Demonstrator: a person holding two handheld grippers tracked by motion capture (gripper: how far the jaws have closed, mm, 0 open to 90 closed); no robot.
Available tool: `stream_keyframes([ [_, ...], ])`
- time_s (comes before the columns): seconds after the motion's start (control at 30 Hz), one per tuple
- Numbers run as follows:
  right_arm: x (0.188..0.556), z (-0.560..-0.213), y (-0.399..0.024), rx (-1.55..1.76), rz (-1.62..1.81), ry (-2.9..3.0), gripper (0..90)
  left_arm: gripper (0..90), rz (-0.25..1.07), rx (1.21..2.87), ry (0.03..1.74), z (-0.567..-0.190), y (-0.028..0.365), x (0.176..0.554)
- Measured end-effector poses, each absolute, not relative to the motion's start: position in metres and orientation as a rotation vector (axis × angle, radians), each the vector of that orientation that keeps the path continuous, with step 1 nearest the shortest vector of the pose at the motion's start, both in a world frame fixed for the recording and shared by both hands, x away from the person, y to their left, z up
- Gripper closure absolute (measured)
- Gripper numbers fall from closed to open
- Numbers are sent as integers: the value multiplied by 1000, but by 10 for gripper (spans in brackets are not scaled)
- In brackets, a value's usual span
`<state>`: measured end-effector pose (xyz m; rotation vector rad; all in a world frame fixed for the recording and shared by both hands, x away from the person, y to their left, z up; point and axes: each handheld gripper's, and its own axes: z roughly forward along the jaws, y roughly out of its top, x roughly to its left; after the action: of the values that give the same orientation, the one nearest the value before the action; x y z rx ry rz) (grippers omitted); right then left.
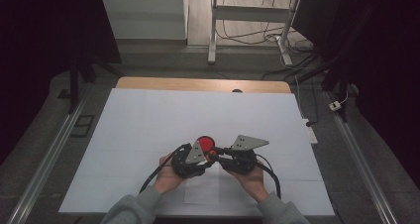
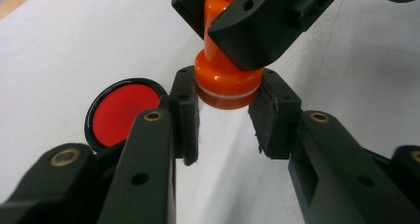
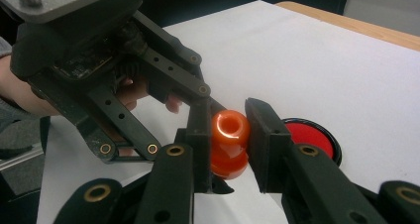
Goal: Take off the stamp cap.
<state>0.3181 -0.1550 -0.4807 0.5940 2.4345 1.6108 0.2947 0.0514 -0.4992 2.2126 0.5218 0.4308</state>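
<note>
Both grippers (image 1: 212,157) mid-sheet — edges well apart

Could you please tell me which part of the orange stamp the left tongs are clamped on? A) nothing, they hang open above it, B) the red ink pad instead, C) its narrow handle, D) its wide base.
D: in the left gripper view the left tongs press from both sides on the wide base of the stamp, while the right tongs hold its handle; the ink pad lies apart.
</note>
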Motion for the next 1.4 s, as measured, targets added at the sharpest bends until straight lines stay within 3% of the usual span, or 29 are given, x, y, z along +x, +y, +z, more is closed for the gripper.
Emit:
stream_keyframes([
  [1.23,316,-482,-154,619,1600,2425,723,652,420,2226,516,-501,52,296],
  [1.33,315,-479,-158,636,1647,2350,724,653,471,2349,512,-510,47,296],
  [1.4,317,-469,-167,675,1709,2289,725,653,334,2264,572,-517,52,298],
])
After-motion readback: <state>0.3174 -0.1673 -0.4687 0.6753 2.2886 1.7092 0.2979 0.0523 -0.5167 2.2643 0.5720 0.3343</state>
